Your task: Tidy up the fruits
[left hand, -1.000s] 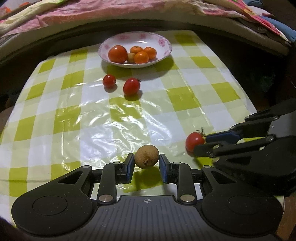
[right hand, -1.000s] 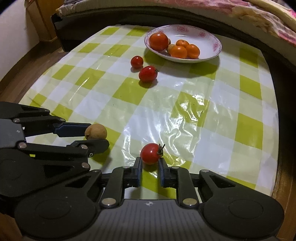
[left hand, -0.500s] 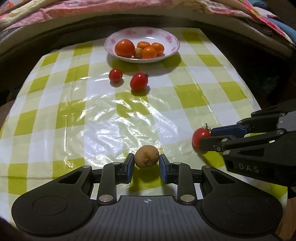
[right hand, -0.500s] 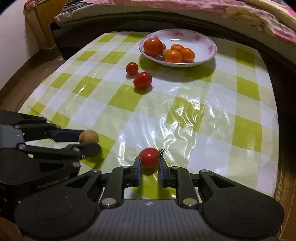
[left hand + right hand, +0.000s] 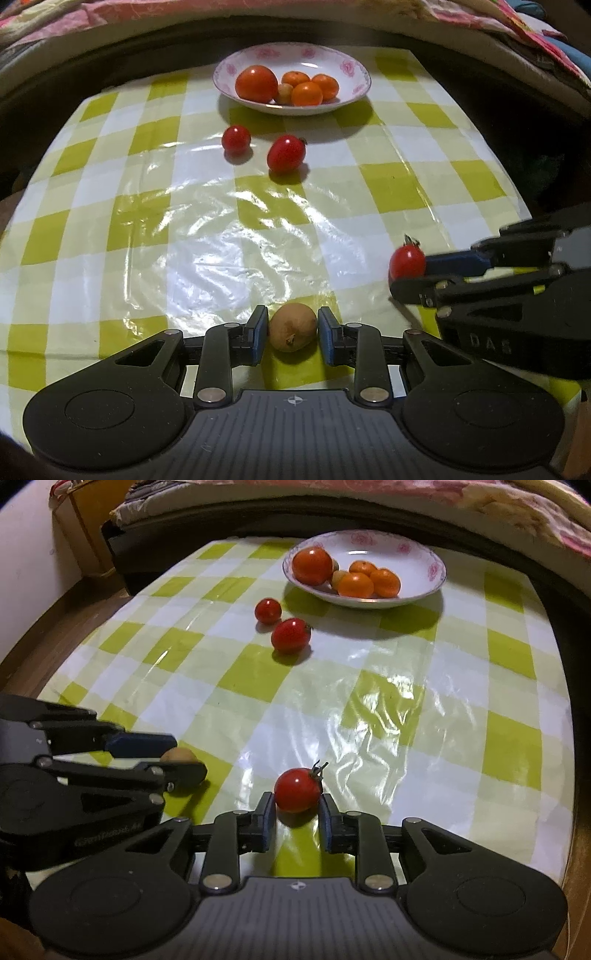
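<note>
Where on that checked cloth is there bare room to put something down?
The wide middle of the cloth, between the two loose tomatoes and the held fruit, is bare; so is its right side. It is crowded around the plate.

The table (image 5: 184, 229) wears a glossy green-and-white checked cover (image 5: 406, 709). At its far end sits a white plate (image 5: 354, 70) with pink flowers; nearer, two red tomatoes (image 5: 236, 139) (image 5: 286, 153) lie side by side — close together, apart from the plate.
</note>
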